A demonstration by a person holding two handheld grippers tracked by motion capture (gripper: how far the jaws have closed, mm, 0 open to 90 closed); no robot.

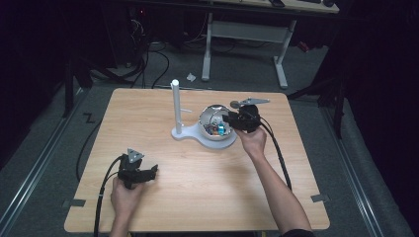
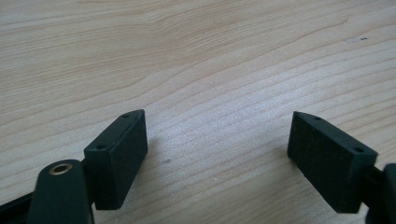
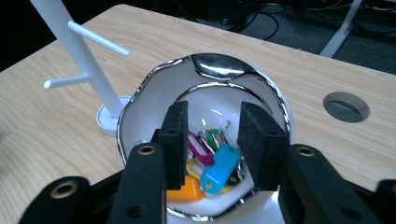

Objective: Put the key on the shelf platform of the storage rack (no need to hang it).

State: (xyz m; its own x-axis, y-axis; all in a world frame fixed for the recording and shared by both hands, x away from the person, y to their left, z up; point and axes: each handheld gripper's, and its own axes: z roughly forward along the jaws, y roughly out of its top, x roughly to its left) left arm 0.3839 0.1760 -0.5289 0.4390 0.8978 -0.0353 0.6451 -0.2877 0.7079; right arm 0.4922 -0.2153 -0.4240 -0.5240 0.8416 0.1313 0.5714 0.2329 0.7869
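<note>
Judging by the bare pegs of the white plastic stand [image 3: 88, 65], nothing is hung yet: the right gripper [image 3: 212, 140] hangs part-open and empty over the coloured key tags [image 3: 217, 161] in the shiny silver bowl [image 3: 154, 84], while the left gripper [image 2: 217, 149] rests wide open and empty on the wooden table [image 2: 196, 56].

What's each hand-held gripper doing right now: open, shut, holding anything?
Left hand-held gripper: open, holding nothing, over bare table.
Right hand-held gripper: open, above tags in bowl.
</note>
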